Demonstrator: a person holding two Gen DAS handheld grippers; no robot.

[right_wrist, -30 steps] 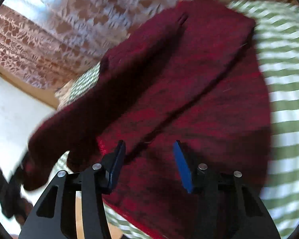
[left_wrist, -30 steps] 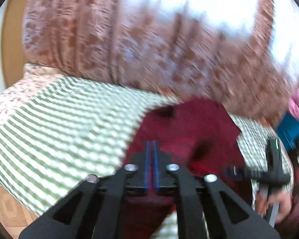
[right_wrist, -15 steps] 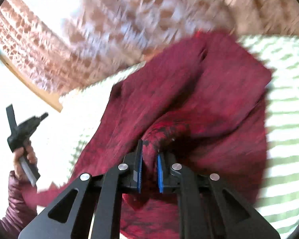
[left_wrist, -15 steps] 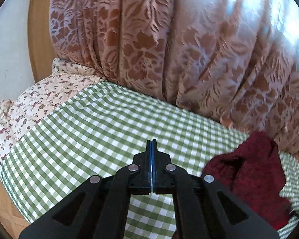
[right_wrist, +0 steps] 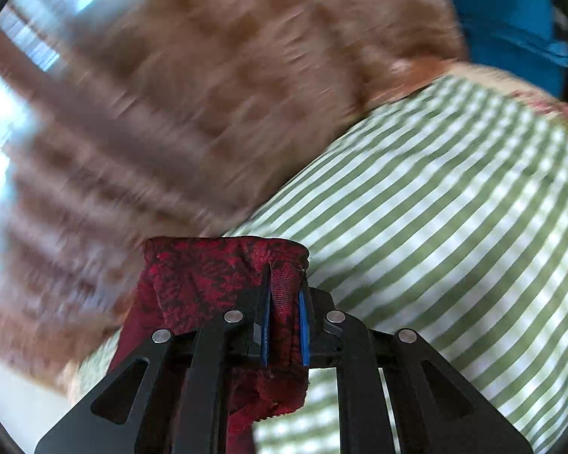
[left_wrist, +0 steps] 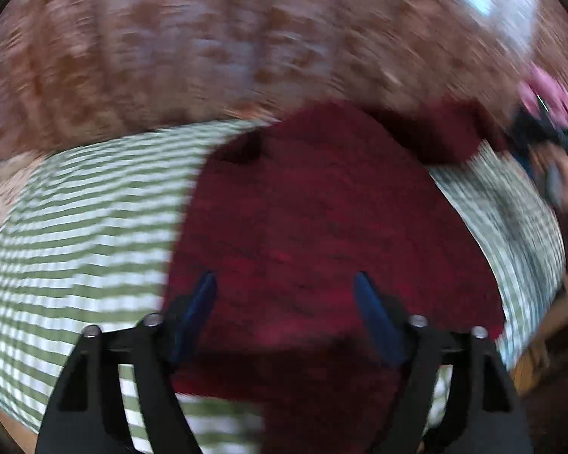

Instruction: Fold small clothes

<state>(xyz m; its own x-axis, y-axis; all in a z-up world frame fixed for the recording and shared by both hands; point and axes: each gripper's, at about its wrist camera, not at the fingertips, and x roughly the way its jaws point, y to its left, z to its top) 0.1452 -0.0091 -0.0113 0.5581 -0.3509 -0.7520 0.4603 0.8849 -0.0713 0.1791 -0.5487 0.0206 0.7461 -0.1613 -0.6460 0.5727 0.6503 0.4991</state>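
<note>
A dark red knitted garment point(left_wrist: 322, 227) lies spread on the green-checked cloth point(left_wrist: 75, 234) in the blurred left wrist view. My left gripper point(left_wrist: 286, 302) is open, its blue pads wide apart just above the garment's near part. In the right wrist view my right gripper point(right_wrist: 284, 321) is shut on a bunched edge of the red garment point(right_wrist: 208, 280), which hangs over and below the fingers above the checked cloth point(right_wrist: 435, 227).
A brown patterned curtain point(left_wrist: 246, 45) hangs behind the checked surface and fills the back of both views. Something blue point(right_wrist: 507, 19) sits at the far right beyond the cloth. Pink fabric point(left_wrist: 545, 94) shows at the right edge.
My left gripper has opened and swung over the red garment. My right gripper, shut on the garment's edge, has lifted and carried it to the right across the cloth.
</note>
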